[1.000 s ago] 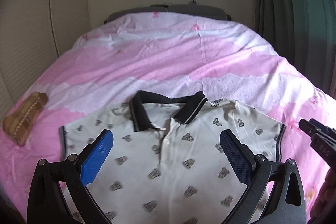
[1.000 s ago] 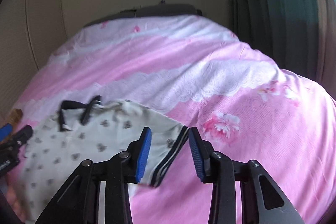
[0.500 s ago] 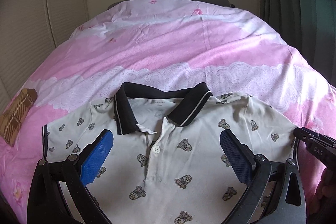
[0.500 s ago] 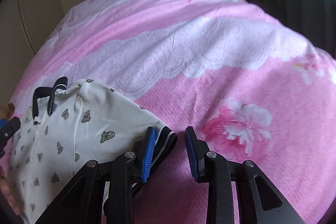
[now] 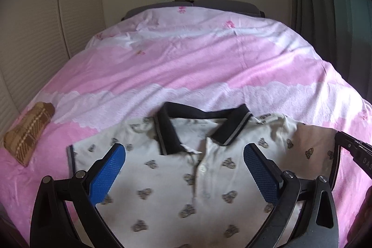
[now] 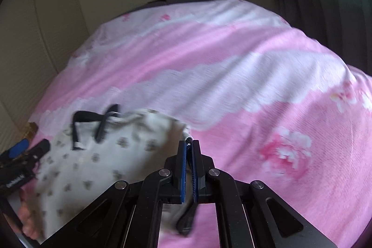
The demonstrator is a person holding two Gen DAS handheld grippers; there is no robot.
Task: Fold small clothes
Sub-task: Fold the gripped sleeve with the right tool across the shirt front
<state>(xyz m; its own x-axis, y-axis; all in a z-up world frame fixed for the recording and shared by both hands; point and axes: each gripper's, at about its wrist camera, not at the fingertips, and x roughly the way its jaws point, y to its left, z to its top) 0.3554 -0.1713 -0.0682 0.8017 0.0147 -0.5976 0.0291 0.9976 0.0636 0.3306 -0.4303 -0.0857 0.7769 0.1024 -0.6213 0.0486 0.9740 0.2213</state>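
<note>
One polo shirt (image 5: 186,178) lies face-up on the pink bedspread (image 5: 197,66); the right gripper (image 6: 188,150) is clenched on its striped sleeve (image 6: 189,140), and the left gripper (image 5: 183,169) hovers spread wide above the chest. Best to carry that sleeve straight inward, keeping the fold line flat

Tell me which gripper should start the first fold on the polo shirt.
Right. The right gripper is shut on the polo shirt sleeve hem; the left gripper hangs open above its chest.

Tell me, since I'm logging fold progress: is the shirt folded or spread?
Spread. The shirt lies front-up, collar open, both sleeves out; the right gripper pinches one sleeve edge.
</note>
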